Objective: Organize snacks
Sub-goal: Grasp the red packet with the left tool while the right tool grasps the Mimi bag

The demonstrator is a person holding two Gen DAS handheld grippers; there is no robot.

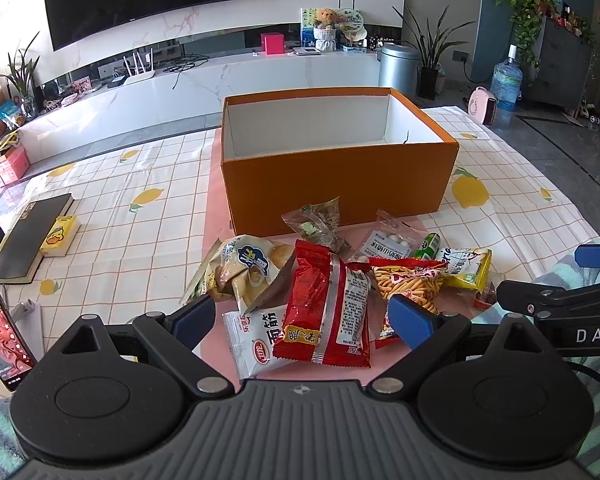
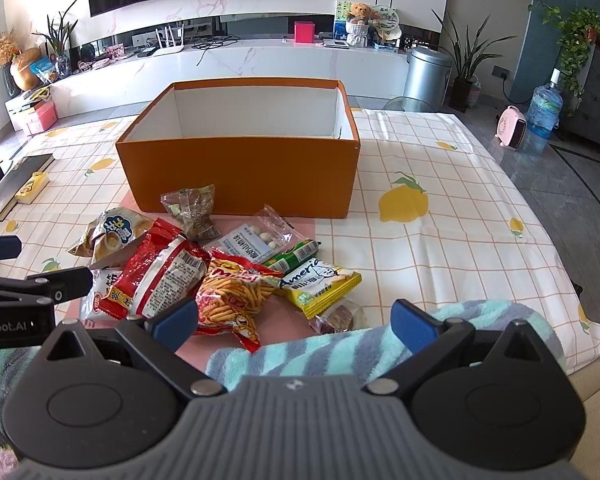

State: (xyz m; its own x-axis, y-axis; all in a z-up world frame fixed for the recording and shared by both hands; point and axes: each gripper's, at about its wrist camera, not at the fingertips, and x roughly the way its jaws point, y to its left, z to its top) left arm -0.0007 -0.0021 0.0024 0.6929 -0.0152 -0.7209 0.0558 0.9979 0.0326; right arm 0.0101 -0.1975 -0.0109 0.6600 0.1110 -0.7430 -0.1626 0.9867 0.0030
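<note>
An open orange box (image 1: pixel 336 184) (image 2: pixel 240 172) with a white, bare inside stands on the table behind a pile of snack packets. The pile holds a red packet (image 1: pixel 328 308) (image 2: pixel 160 272), a stick-snack bag (image 1: pixel 408 284) (image 2: pixel 232 292), a white packet (image 1: pixel 252 344), a biscuit bag (image 1: pixel 252 264) (image 2: pixel 112 232), a clear nut bag (image 1: pixel 320 224) (image 2: pixel 192 212), a yellow packet (image 1: pixel 464 268) (image 2: pixel 320 284) and a green tube (image 1: pixel 428 246) (image 2: pixel 296 256). My left gripper (image 1: pixel 302 318) is open, low over the red packet. My right gripper (image 2: pixel 296 320) is open, nothing between its fingers, just short of the pile.
A lemon-print cloth (image 2: pixel 440 232) covers the table. A black book (image 1: pixel 28 236) and a small yellow box (image 1: pixel 60 234) lie at the left, a phone (image 1: pixel 0 328) nearer. A striped towel (image 2: pixel 340 348) lies under the right gripper. A TV console stands behind.
</note>
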